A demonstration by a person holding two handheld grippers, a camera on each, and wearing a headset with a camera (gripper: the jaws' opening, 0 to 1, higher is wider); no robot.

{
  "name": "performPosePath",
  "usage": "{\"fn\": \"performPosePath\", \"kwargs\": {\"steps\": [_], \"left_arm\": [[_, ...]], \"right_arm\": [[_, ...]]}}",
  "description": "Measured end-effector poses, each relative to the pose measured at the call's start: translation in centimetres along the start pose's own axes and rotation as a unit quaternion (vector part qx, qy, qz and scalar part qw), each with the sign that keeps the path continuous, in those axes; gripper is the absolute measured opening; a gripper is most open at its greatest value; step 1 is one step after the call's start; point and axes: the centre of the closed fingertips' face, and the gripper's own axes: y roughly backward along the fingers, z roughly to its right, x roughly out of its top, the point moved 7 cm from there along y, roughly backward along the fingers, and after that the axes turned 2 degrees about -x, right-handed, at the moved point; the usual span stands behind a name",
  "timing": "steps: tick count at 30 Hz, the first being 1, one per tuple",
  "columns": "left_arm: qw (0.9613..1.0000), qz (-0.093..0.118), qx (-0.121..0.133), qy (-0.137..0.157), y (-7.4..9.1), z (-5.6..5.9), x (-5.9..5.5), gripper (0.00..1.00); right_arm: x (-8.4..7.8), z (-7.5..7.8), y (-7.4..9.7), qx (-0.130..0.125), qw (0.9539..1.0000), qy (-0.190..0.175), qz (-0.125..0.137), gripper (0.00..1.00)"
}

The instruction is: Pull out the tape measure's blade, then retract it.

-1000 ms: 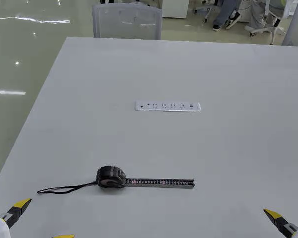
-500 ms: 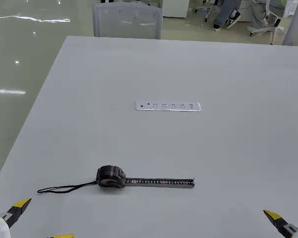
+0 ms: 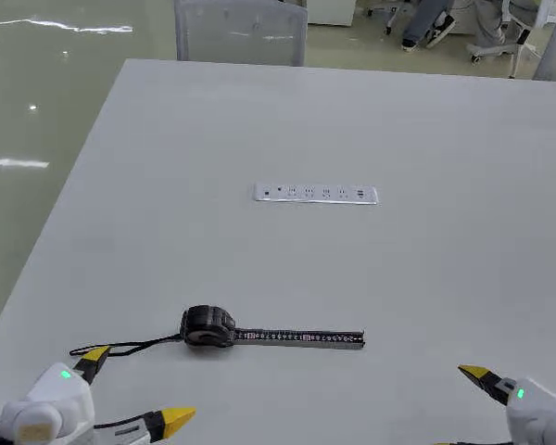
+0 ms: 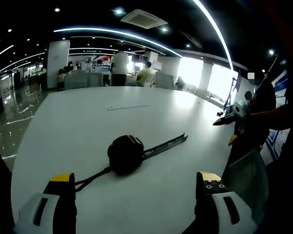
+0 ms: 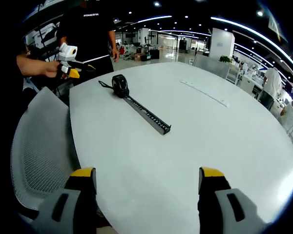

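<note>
Head view: tape measure (image 3: 208, 326) on table (image 3: 352, 120), blade (image 3: 301, 337) already out.
Long axis runs left-right; case (image 4: 126, 153) nearer left gripper (image 4: 136, 177); hook end (image 3: 360, 339) nearer right gripper (image 5: 147, 173); both sets of jaws apart, empty.

1. Head view, blade (image 3: 301, 337): the markings are too small to read.
2. Head view, right gripper (image 3: 500, 389): the body is cut off by the bottom edge and one jaw is out of frame.
3. Head view, left gripper (image 3: 136, 385): the body is cut off by the bottom edge.
4. Head view, strap (image 3: 130, 349): the end is hidden behind the left gripper's jaw tip.
5. Head view, chair (image 3: 241, 32): cut off by the top edge.
6. Head view, power strip (image 3: 315, 194): the socket detail is too small to tell.
</note>
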Motion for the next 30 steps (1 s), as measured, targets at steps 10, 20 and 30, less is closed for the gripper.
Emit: {"fn": "performPosePath", "kwargs": {"steps": [10,20,30], "left_arm": [[0.9945,0.017,0.092,0.047,-8.1,0.5,1.0,1.00],[0.9885,0.017,0.139,0.057,-11.7,-0.7,0.7,1.00],[0.9855,0.014,0.155,0.068,-13.9,-1.2,0.3,0.96]], "right_arm": [[4.9,3.4,-9.1,0.083,0.9892,0.099,-0.070,0.78],[7.0,5.3,-14.4,0.134,0.9735,0.142,-0.119,0.63],[6.4,4.6,-16.0,0.168,0.9513,0.189,-0.176,0.30]]}}
